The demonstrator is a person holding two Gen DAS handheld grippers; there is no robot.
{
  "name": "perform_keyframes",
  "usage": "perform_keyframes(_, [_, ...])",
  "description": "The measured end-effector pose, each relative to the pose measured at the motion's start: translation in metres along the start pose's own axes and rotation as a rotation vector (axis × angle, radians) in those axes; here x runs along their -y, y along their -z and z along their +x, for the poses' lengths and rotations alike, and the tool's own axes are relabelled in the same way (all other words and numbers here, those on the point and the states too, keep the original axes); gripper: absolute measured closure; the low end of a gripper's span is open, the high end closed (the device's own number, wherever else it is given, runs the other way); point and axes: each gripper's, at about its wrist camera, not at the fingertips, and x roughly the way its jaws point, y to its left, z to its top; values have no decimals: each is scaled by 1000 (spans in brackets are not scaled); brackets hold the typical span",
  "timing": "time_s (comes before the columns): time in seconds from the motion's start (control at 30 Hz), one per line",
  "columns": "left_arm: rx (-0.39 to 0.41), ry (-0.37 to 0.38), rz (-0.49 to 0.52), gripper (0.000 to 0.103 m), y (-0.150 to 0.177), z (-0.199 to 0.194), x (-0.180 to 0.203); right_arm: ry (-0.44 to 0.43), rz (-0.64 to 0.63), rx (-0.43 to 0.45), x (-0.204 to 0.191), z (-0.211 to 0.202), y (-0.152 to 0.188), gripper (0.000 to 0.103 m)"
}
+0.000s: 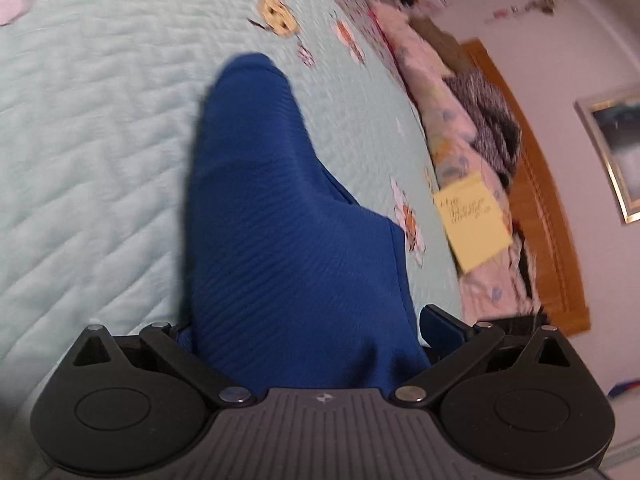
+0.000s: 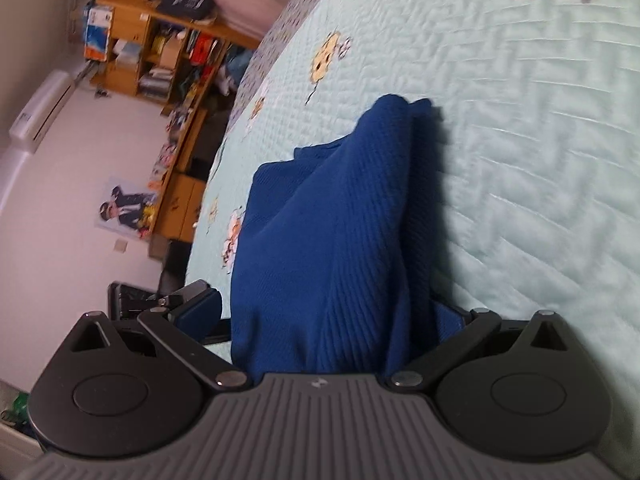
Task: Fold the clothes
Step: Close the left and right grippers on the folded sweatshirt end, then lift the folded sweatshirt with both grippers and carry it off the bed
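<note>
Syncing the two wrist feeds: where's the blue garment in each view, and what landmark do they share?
Left wrist: blue garment fills the centre, running from the lower middle up to a rounded tip left of centre.
Right wrist: blue garment at centre, rising from the lower middle to a bunched tip just right of centre.
Shared landmark: the pale green quilt under it, with stitched flowers.

Blue garment [image 1: 288, 248] of ribbed matt knit cloth, pale green quilt [image 1: 88, 128] of stitched, puckered fabric with sewn-on flower patches, left gripper [image 1: 304, 340] of matt black plastic with ridged grey housing and shiny metal pivot pins, wooden headboard [image 1: 532, 184] with smooth orange finish, yellow paper note [image 1: 472, 224], wooden shelf [image 2: 160, 48]
</note>
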Motion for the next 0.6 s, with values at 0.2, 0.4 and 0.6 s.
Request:
perform_keyframes(0.2, [-31,45,20,4,-7,10,-2,-35,-32,-30,-11,20,-8,0])
perform_keyframes(0.4, [-4,-104,57,54,5,1,13,64,-84,22,-20,19,5,46])
perform_keyframes(0.6, [30,-175,131,68,27,-15,54,2,70,187,-8,-24,45,73])
